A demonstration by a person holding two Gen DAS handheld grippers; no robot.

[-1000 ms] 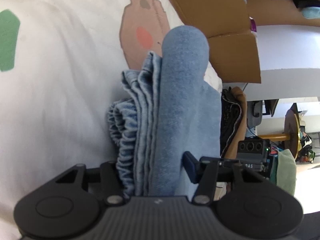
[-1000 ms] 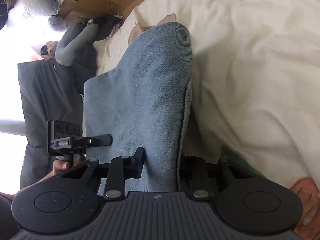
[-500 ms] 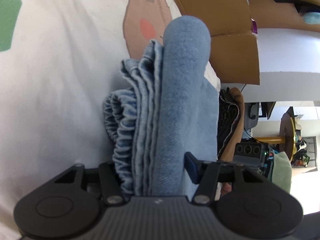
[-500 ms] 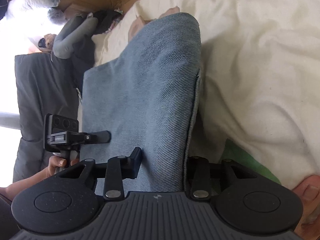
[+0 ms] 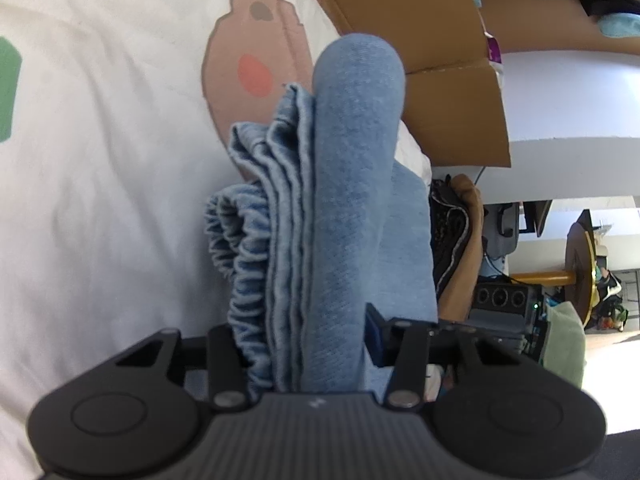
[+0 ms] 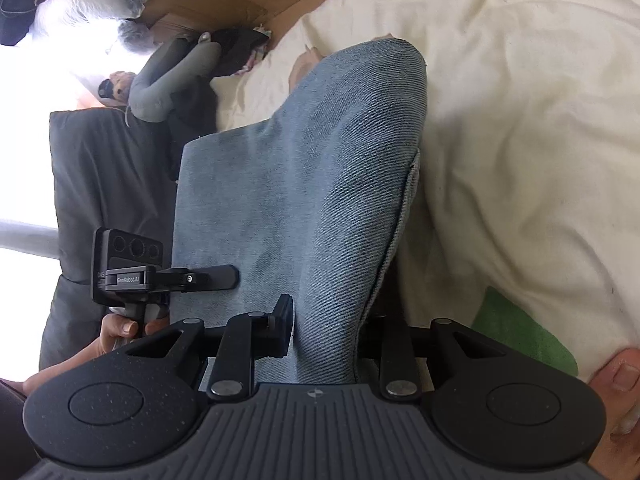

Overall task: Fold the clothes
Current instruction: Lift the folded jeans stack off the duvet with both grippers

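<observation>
I start with the cream-white bedspread with its brown, pink and green printed patches (image 5: 100,184), which fills the ground under both cameras; a brown cardboard box (image 5: 420,40) stands past its far edge. Over that cover I carry the folded light-blue denim garment with a gathered elastic waistband (image 5: 352,208) — a thick bundle lifted off the cloth, its long axis running straight away from both grippers along the line of their fingers.

My left gripper (image 5: 304,352) sits at the waistband end; its jaws have just been closing, and they are pressed on the stacked layers, the ruffled elastic bulging out on the left side. My right gripper (image 6: 332,344) holds the same garment at its smooth folded side, jaws likewise just narrowed onto the denim and pinching it. In the right wrist view the left gripper appears off to the left, its finger laid against the cloth, a hand (image 6: 116,332) beneath it.

So the two grips sit side by side on the near end, and the far rounded fold hangs free beyond both. I judge the coming move turns on that — lowering the far end first onto the bedspread, both hands equally near, keeping the long axis straight.
</observation>
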